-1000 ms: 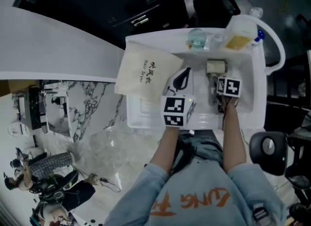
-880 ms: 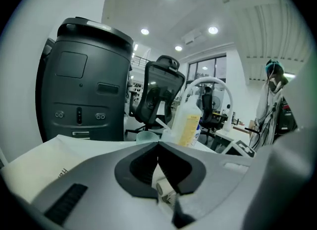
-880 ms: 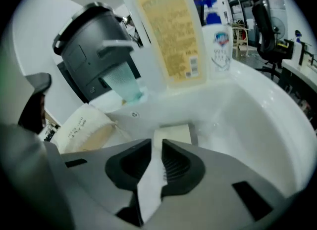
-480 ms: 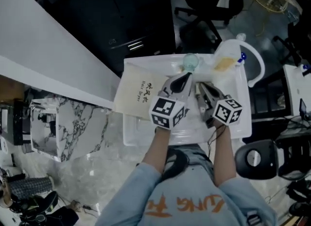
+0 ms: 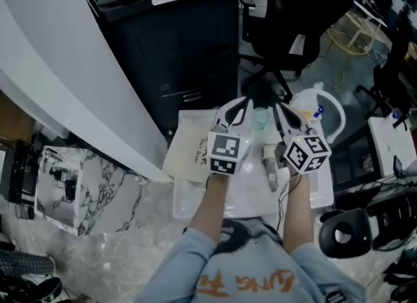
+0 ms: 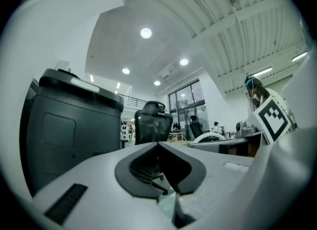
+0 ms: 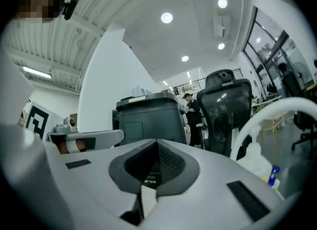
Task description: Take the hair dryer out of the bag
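The hair dryer (image 5: pixel 268 165) lies on the white table (image 5: pixel 195 197), out of the bag and apart from both grippers. The cream bag (image 5: pixel 191 154) with dark print lies flat at the table's left side. In the head view my left gripper (image 5: pixel 245 101) and right gripper (image 5: pixel 277 107) are held up side by side above the table, pointing away and level. Both are shut with nothing between the jaws. The left gripper view (image 6: pixel 158 145) and the right gripper view (image 7: pixel 157 142) show closed tips against the room, with neither the dryer nor the bag in sight.
A translucent jug (image 5: pixel 311 109) with a white loop handle stands at the table's far right, and also shows as the jug (image 7: pixel 257 162). Beyond the table are a tall black bin (image 5: pixel 176 41) and a black office chair (image 5: pixel 293 28). People stand far off in the room.
Both grippers have risen off the table and levelled out. The right gripper has left the hair dryer, which stays lying on the table. The head view has swung up toward the bin and chair.
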`<state>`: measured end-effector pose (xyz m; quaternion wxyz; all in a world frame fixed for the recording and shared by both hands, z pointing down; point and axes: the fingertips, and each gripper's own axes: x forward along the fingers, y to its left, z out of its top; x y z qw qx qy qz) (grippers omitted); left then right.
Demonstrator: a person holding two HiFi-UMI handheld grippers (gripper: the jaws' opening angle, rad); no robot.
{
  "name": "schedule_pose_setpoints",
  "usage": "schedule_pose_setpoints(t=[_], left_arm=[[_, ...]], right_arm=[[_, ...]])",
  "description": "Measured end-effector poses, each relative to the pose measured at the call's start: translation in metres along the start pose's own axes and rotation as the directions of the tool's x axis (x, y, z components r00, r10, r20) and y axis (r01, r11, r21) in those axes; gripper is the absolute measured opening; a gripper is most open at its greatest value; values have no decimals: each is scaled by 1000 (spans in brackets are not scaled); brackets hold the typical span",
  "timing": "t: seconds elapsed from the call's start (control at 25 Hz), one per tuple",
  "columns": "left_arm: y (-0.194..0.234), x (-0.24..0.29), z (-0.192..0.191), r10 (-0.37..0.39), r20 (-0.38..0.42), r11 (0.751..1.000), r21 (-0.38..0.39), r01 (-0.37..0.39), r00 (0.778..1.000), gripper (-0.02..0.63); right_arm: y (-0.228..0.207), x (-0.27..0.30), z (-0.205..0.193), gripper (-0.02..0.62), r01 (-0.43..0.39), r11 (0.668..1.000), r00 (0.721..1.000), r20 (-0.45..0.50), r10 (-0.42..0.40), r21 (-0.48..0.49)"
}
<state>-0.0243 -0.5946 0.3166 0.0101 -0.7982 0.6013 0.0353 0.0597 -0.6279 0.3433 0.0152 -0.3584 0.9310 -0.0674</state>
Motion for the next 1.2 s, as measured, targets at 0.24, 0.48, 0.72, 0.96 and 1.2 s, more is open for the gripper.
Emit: schedule_pose_setpoints(t=[0.24,0.48,0.72,0.96,1.2], left_arm=[[27,-14,22,100,39,990,-103,-95,994,2],[39,-30,22,185,57,983,-33,-183,981,2],[34,-38,13,185,55,983,-17,-184,981,2],[32,-41,7,184,52,983,-16,-183,982,2],[33,-45,3,198,55,980,-15,-197,979,2]], right_arm=[[4,9,46,-2,137,982,989,72,-129,-131],[30,3,42,-2,152,972,987,73,-141,-177],[28,-4,29,-2,159,971,987,50,-153,-181],[29,-7,22,-2,158,966,987,35,-154,-204],[27,-12,22,-2,170,959,985,38,-166,-226]])
